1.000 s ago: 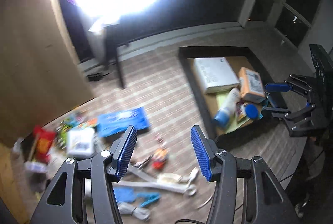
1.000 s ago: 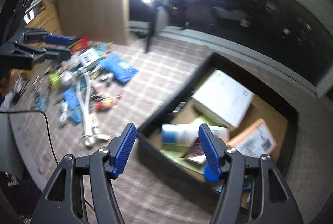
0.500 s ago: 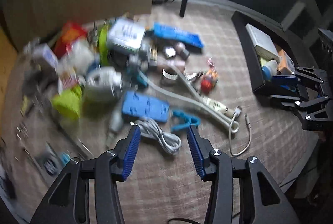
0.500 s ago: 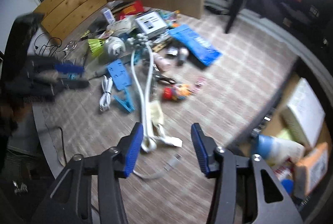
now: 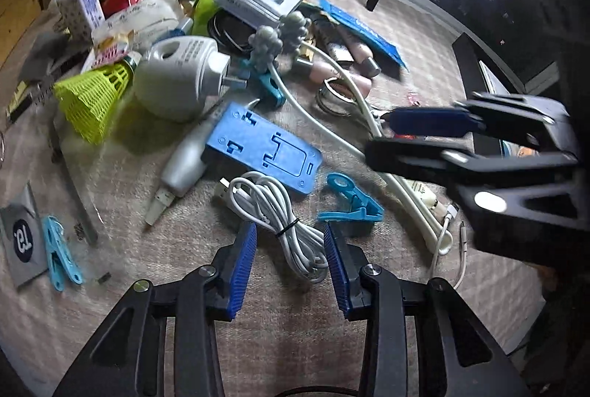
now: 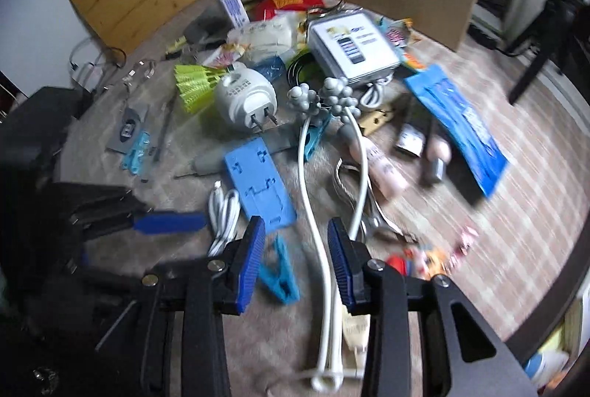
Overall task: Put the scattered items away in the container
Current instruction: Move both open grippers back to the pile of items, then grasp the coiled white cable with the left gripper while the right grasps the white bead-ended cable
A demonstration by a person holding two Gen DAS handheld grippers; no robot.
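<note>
Closing over the cluttered counter [image 5: 424, 94], the left claw [image 5: 289, 260] has its blue pads on either side of a bundled white USB cable [image 5: 280, 216], not yet pressing it. The right claw [image 6: 297, 256] is closing too, its pads apart around the long white flexible stalk [image 6: 313, 197], with a blue clothes peg [image 6: 280, 271] just beside the left pad. A blue phone stand [image 5: 263, 146] lies just behind the cable, near a white plug-in adapter [image 5: 177, 76] and a yellow-green shuttlecock [image 5: 92, 94]. The container's dark wall [image 5: 466, 61] shows at the far right.
</note>
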